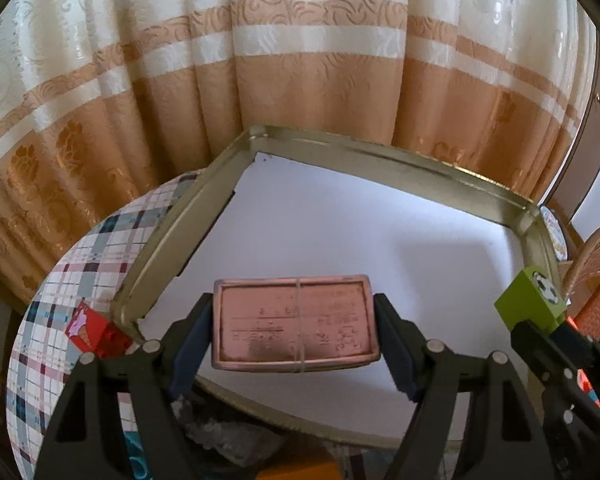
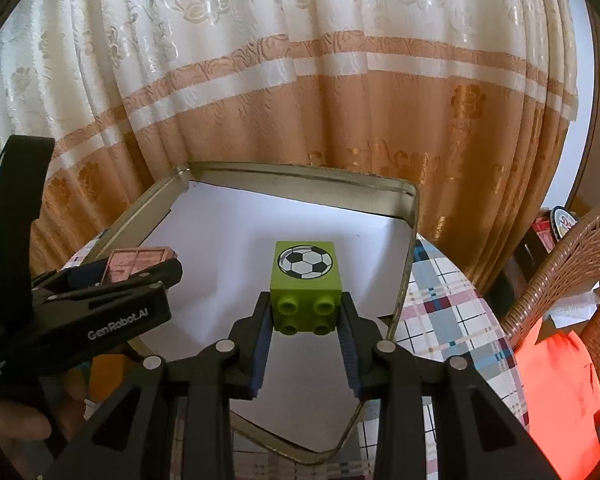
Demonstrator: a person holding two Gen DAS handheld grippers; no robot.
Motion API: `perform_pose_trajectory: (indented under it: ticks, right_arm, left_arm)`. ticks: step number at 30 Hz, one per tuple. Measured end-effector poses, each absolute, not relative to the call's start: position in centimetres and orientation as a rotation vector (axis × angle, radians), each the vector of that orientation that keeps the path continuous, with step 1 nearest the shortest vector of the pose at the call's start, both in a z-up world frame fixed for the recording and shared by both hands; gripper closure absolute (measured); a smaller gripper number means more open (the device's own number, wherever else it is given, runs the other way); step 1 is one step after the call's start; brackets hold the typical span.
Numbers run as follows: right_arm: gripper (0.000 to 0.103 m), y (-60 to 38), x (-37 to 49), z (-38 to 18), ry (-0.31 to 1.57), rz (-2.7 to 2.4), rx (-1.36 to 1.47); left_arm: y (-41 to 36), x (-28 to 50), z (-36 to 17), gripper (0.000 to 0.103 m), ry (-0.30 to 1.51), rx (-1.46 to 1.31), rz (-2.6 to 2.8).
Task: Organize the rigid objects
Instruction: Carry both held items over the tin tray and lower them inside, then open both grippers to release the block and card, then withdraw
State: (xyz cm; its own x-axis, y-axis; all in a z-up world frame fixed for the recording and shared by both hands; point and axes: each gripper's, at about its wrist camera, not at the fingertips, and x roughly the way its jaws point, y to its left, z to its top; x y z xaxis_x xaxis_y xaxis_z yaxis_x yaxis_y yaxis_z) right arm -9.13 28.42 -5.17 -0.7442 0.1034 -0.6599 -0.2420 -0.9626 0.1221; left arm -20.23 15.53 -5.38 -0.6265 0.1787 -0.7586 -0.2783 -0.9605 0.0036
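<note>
Between the left gripper's [image 1: 296,330] half-spread fingers a pink tin [image 1: 296,322] is clamped, hanging over the white-lined tray [image 1: 204,208] ahead. Right of it, the right gripper [image 2: 306,316] pinches a green block [image 2: 305,286] narrowly, football face up, over the same tray.

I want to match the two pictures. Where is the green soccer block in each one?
Left wrist view: green block at the far right edge, held by the right gripper.
Right wrist view: green block in the middle, between the fingers.
Shared landmark: the tin tray under both.
</note>
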Motion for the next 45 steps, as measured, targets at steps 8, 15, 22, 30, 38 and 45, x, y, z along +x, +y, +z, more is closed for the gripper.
perform_pose_trajectory:
  ticks: [8,15,22,30,38,45]
  right_arm:
    - [0.069,28.2,-9.4,-5.5,0.283,2.758,-1.019]
    - [0.041,27.9,-8.2,-4.4,0.307,2.768,-0.950]
    - [0.029,27.8,-3.6,-2.2,0.458,2.748,-0.881]
    - [0.029,24.9,0.8,-1.8,0.468,2.747,-0.882]
    - [0.029,22.3,3.6,-2.5,0.495,2.774,-0.944]
    - [0.029,20.6,5.3,-3.0,0.480,2.794,-0.970]
  left_arm:
    - [16.4,-20.8,-6.3,0.025,0.225,-1.230,2.613]
    - [15.3,-20.2,-4.1,0.002,0.148,-1.185,2.641]
    - [13.5,-16.5,-1.0,0.001,0.210,-1.121,2.694]
    - [10.2,-10.2,-0.2,0.001,0.264,-1.066,2.751]
    - [6.9,-5.7,-1.6,0.001,0.247,-1.109,2.778]
    - [5.2,-3.1,-2.9,0.001,0.223,-1.156,2.764]
